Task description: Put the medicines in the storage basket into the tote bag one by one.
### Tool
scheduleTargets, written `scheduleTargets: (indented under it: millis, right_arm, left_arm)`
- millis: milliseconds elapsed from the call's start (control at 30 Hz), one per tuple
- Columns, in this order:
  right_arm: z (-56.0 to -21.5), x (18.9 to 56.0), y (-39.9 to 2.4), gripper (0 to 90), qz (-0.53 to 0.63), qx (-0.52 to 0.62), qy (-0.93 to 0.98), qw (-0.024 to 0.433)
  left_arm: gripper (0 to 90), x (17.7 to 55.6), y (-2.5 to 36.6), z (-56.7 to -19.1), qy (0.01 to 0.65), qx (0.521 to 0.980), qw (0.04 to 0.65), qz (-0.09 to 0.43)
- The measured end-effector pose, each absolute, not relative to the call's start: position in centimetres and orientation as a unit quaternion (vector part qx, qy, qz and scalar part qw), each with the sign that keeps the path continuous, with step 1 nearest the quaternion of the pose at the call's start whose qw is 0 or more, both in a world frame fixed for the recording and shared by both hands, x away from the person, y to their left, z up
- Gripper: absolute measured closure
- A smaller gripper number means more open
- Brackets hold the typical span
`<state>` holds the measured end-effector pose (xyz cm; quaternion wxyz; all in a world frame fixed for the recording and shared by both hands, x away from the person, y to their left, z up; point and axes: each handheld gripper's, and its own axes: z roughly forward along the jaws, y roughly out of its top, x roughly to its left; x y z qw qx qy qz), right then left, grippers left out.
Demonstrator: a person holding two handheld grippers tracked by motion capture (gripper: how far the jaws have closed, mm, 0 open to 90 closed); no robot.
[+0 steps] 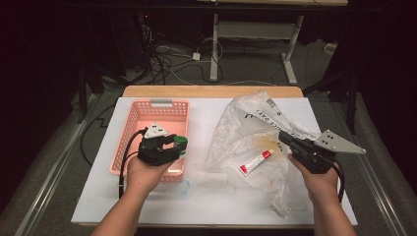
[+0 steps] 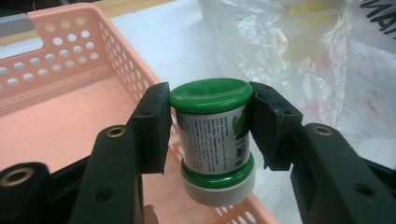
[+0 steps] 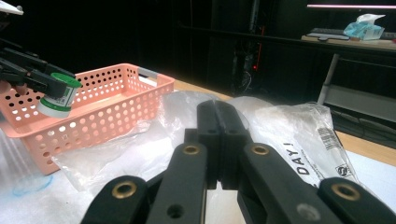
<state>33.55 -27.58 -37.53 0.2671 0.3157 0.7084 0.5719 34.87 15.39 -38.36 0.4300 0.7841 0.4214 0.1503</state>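
While the left gripper [image 1: 178, 146] is held above the near right corner of the pink basket [image 1: 142, 115], a small jar [image 2: 215, 140] with a green lid is clamped between its jaws. In the left gripper view the two black pads are seen pressed against the jar's sides just under the lid, and the jar is kept upright, its white base hanging over the basket's right rim. From the right gripper view the same jar [image 3: 58, 94] is seen raised above the perforated basket wall [image 3: 107, 116], not touching it.

The right gripper [image 1: 290, 142] is held over the right half of the desk [image 1: 196, 196], and its jaws are shut flat against each other. Whether a fold of the clear plastic bag [image 1: 246, 128] is pinched between them cannot be told. The bag is spread crumpled across the white desk surface, just right of the basket, and black lettering is printed on it. A white tube with a red cap [image 1: 255, 162] is seen lying slantwise inside the bag, near the right gripper. The basket interior that is visible is bare pink plastic.
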Motion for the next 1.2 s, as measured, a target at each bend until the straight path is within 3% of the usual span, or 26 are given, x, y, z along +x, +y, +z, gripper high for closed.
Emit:
scheduleTargets:
  millis: [1200]
  right_arm:
    - [-37.5,33.5,-27.6,90.0,0.571,0.314,0.710,0.268]
  left_arm:
    - [50.4,31.7,8.9,-39.0,0.341,0.812,0.463,0.098]
